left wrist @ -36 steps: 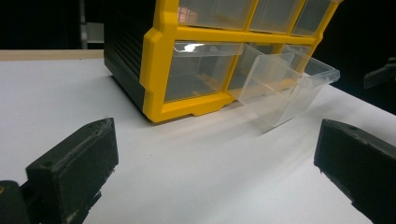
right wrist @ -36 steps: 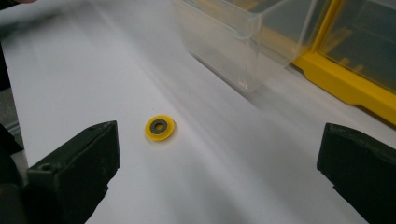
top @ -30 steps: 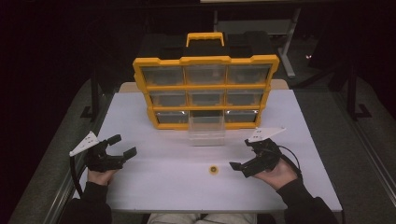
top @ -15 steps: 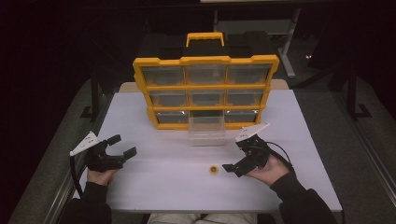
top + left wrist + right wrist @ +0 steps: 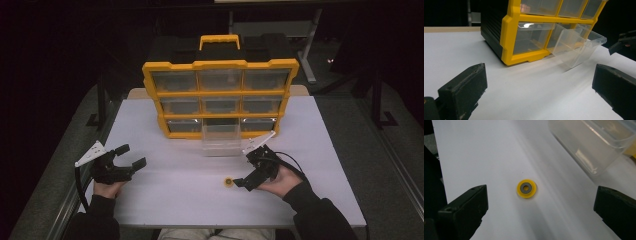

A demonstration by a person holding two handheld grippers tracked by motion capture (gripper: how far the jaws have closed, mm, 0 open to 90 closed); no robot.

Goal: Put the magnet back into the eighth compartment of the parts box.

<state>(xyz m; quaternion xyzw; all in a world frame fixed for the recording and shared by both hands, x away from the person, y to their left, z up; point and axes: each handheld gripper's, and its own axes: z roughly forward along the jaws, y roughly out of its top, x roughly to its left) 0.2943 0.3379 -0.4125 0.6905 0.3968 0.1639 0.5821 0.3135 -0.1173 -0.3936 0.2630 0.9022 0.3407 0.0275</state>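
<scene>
A small yellow washer [image 5: 228, 182] with a grey centre lies flat on the white table [image 5: 175, 195]. In the right gripper view the washer [image 5: 526, 188] sits between the wide-apart jaws of my right gripper [image 5: 541, 200], a little ahead of them. My right gripper [image 5: 245, 173] is open and points left, just right of the washer. Behind stands a yellow organiser [image 5: 220, 95] with clear drawers. Its bottom middle drawer [image 5: 220, 141] is pulled out onto the table. At the table's left, my left gripper [image 5: 132, 155] is open and holds nothing, with the pulled-out drawer [image 5: 579, 47] ahead of it.
The organiser [image 5: 524, 32] takes up the back middle of the table. A black cable [image 5: 292, 162] loops from the right gripper. Dark floor and a metal stand [image 5: 305, 45] lie beyond the table's far edge.
My right gripper has moved left and forward towards the washer, and its jaws now flank it. The left gripper and the organiser have stayed put.
</scene>
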